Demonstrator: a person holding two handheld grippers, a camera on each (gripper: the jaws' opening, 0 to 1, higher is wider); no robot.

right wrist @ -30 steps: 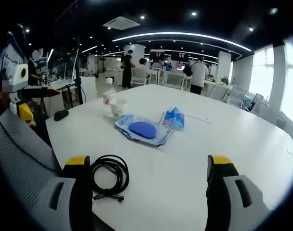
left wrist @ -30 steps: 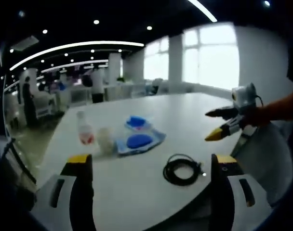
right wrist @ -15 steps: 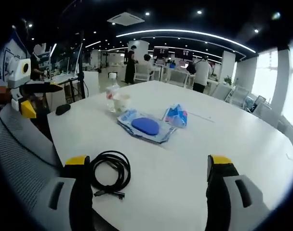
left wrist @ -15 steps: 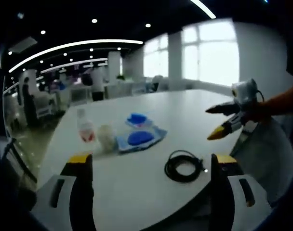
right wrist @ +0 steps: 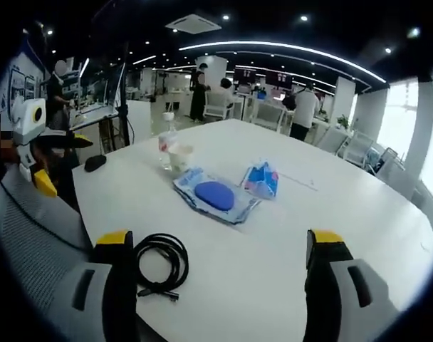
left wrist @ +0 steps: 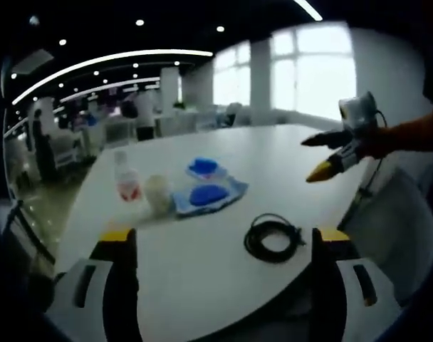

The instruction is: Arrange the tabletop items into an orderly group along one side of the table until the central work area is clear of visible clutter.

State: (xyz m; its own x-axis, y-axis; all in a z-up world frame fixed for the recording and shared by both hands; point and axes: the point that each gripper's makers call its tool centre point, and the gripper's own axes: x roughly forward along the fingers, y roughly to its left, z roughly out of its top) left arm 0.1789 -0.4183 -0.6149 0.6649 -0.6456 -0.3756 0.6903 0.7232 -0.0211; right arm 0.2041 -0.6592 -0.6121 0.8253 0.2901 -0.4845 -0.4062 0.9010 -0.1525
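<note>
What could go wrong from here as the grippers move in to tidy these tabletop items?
The coiled black cable lies close to the table's near edge; a push could slide it off. The water bottle and the cup stand upright, close together, so reaching for one may topple the other. The blue pouch lies beside the clear bag holding a blue object, so dragging either might pull both. Both the left gripper and right gripper hang open.

Right gripper (left wrist: pixel 329 155) raised slightly above the worktop (left wrist: pixel 202 271) edge beyond the black cable (left wrist: pixel 272 238); left gripper (right wrist: pixel 45 160) lowered slightly beside the chair (right wrist: pixel 31 235).
</note>
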